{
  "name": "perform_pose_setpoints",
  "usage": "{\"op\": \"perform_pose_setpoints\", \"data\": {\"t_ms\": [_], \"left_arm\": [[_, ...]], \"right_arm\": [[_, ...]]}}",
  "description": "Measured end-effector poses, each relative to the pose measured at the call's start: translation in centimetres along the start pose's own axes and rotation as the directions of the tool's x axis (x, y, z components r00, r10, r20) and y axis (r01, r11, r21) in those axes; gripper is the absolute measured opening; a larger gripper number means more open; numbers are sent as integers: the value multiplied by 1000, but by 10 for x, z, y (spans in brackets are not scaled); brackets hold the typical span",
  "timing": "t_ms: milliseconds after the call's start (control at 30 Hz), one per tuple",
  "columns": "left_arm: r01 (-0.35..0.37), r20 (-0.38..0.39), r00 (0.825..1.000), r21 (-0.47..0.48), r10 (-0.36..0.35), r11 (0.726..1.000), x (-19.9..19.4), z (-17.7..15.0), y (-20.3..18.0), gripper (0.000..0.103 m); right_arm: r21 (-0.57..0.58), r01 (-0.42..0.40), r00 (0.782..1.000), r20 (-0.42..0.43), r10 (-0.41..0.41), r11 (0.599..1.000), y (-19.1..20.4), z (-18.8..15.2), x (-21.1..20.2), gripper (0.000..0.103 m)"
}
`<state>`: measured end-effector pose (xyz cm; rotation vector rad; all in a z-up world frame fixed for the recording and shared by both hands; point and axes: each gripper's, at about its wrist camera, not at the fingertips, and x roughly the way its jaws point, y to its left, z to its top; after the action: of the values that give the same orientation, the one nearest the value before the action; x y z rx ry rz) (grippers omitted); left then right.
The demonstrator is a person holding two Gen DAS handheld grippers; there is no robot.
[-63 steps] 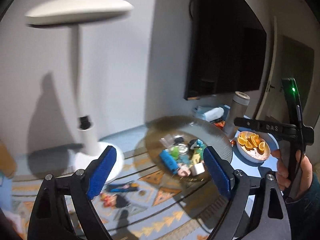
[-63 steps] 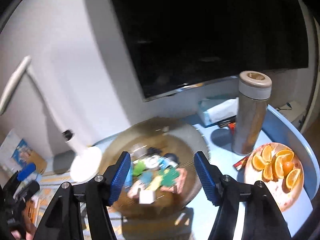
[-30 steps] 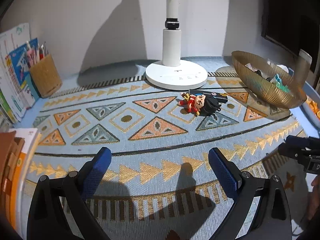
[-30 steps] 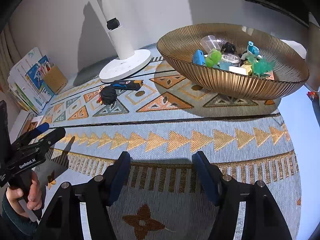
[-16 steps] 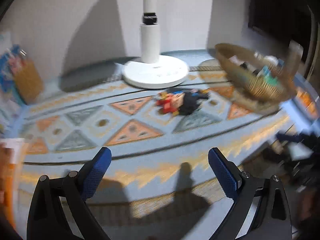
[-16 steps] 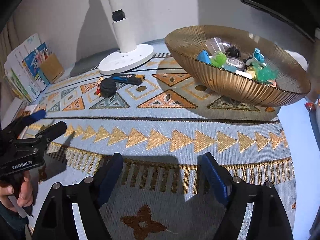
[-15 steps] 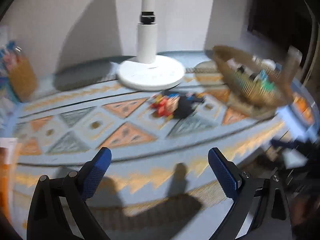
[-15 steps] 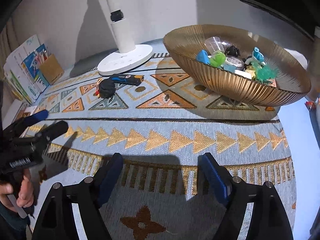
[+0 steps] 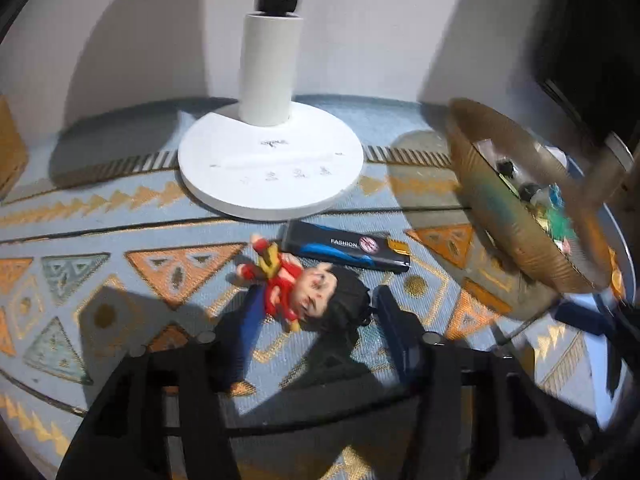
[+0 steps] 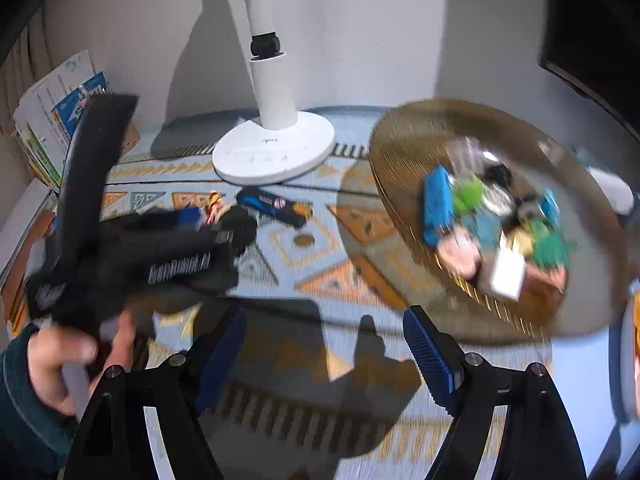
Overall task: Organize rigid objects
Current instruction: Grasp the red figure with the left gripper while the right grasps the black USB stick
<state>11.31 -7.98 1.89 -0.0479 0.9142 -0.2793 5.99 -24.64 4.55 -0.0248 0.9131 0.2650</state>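
Observation:
A small figurine (image 9: 304, 292) in red with black hair lies on the patterned mat, next to a black and blue lighter (image 9: 346, 247). My left gripper (image 9: 316, 322) is open and low over the mat, its fingers on either side of the figurine, not closed on it. In the right wrist view the left gripper (image 10: 224, 220) hides most of the figurine; the lighter (image 10: 276, 203) shows beyond it. My right gripper (image 10: 324, 344) is open and empty above the mat, in front of the gold ribbed bowl (image 10: 400, 152) holding several small toys.
A white lamp base (image 9: 272, 168) with its post stands behind the figurine and lighter. The gold bowl (image 9: 516, 236) sits at the right. Books and a pencil holder (image 10: 56, 112) stand at the far left. The blue table edge (image 10: 580, 368) shows at the right.
My left gripper has moved forward and down to the figurine, which now lies between its fingers. My right gripper has shifted forward; the bowl and lamp look closer.

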Motion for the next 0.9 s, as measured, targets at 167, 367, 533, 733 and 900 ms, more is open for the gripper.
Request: {"op": "perform_pose_setpoints", "data": {"t_ms": [167,367,533,733,900], "left_arm": [[-33,17,999,71,31,997,-13,-9,21,48],[18,-6,1000,81,-18,997,-33,-24,64,47],[56,-8,998,93,-56,994,-38,-28,70,47],[67,-35,997,70,-64,995,-35,-27,72,53],[63,-44,997,57,-60,996,-45,-39,79,53]], "right_arm": [[-23,-26,1000,-1,26,999,23,11,35,79],[-68,63,998,30,-61,996,45,38,70,79],[-118,98,995,24,-96,988,56,56,94,79],[-118,11,1000,-7,-12,993,54,68,106,77],[-150,-42,999,-9,41,988,61,56,91,34]]}}
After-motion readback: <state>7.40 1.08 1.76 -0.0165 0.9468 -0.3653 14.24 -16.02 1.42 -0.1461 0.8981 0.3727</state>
